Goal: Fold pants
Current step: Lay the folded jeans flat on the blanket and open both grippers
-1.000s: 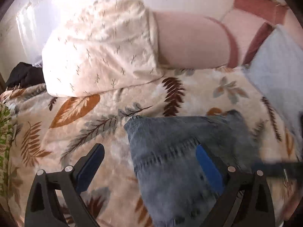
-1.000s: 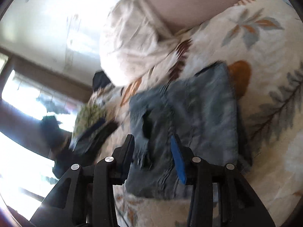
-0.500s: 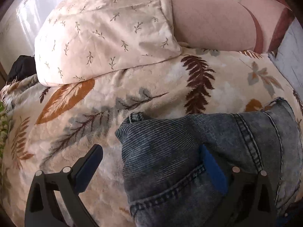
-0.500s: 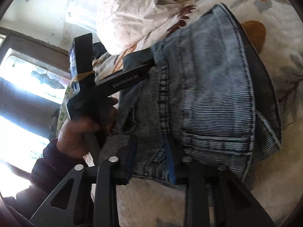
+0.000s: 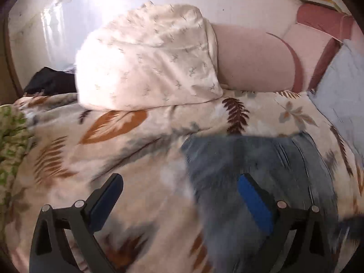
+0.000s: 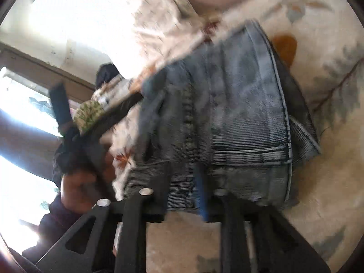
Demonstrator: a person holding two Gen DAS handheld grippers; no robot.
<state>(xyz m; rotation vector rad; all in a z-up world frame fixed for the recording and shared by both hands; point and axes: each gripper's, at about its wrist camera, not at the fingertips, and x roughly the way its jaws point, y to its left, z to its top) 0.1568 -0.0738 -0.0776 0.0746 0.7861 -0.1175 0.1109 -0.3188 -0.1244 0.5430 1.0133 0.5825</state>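
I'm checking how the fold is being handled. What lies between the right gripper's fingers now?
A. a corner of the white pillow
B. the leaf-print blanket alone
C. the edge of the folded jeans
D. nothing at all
C: in the right wrist view the near edge of the folded jeans sits between the fingers of the right gripper, whose jaws are opening slightly; the pillow lies far behind.

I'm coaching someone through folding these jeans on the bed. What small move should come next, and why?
Probably let the right gripper finish releasing and draw it back. Its jaws are opening, with the near edge of the jeans still between them. The jeans already lie folded into a compact stack on the blanket, and the left gripper hangs open above it, holding nothing.
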